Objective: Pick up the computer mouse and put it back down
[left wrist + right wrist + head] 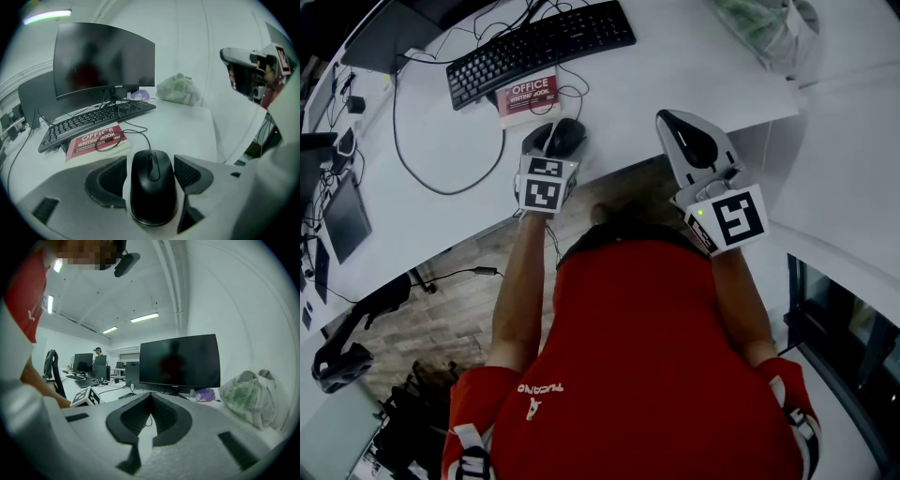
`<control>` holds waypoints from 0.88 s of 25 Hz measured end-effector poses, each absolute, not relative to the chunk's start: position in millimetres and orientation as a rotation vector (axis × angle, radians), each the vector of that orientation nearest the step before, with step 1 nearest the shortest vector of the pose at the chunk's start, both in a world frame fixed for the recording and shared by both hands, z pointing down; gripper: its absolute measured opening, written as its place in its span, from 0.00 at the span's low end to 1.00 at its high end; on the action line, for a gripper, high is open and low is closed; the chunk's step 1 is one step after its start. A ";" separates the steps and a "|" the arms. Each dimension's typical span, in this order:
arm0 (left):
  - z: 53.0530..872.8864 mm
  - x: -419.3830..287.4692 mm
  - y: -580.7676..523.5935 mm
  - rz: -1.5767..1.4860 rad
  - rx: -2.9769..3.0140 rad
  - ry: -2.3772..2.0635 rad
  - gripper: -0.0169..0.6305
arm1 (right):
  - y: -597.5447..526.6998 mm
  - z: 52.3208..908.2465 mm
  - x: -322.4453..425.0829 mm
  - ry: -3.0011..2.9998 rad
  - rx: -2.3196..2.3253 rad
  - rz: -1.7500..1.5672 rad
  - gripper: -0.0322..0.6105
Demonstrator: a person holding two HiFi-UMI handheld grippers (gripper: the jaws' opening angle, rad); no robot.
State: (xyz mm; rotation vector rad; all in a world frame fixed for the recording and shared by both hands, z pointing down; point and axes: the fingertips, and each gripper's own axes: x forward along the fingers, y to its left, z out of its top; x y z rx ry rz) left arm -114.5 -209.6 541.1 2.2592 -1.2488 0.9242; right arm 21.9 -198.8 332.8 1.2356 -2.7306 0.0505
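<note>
A black wired computer mouse (152, 187) lies on the white desk (450, 141) near its front edge, also visible in the head view (570, 138). My left gripper (151, 161) is open and low over the desk, one jaw on either side of the mouse. A thin strip of desk shows between each pad (108, 180) and the mouse. The mouse's cable runs forward over a red book. My right gripper (151, 398) is shut with nothing in it, held above the desk's edge to the right (666, 119).
The red writing book (96, 138) and a black keyboard (93, 123) lie just beyond the mouse, with a dark monitor (103, 61) behind them. A crumpled plastic bag (769, 28) sits at the far right. Cables trail across the desk's left side.
</note>
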 end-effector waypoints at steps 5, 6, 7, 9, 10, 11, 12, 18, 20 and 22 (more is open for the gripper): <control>516.5 -116.2 -215.5 0.845 2.303 -1.316 0.47 | -198.8 333.0 20.8 -2.743 1.226 0.052 0.06; 508.6 -116.8 -217.4 0.818 2.317 -1.337 0.47 | -198.4 332.7 20.3 -2.747 1.224 0.052 0.06; 499.7 -117.3 -218.9 0.789 2.333 -1.357 0.47 | -197.9 332.2 20.0 -2.751 1.221 0.052 0.06; 477.9 -117.0 -220.2 0.726 2.366 -1.389 0.47 | -196.7 330.4 19.4 -2.760 1.218 0.049 0.06; 465.2 -115.8 -220.3 0.690 2.381 -1.401 0.47 | -196.2 329.1 19.3 -2.764 1.217 0.046 0.06; 451.7 -114.2 -220.0 0.650 2.396 -1.413 0.47 | -195.9 327.7 19.4 -2.769 1.216 0.043 0.06; 438.3 -112.8 -219.8 0.611 2.411 -1.426 0.47 | -195.4 326.1 19.4 -2.774 1.216 0.039 0.06; 365.8 -108.0 -213.4 0.395 2.527 -1.515 0.47 | -189.3 311.3 17.2 -2.819 1.206 0.017 0.06; 343.3 -105.5 -208.1 0.317 2.570 -1.536 0.43 | -186.3 304.2 16.2 -2.845 1.201 0.016 0.06; 322.8 -103.0 -201.4 0.240 2.616 -1.557 0.35 | -183.1 296.5 15.5 -2.873 1.197 0.018 0.06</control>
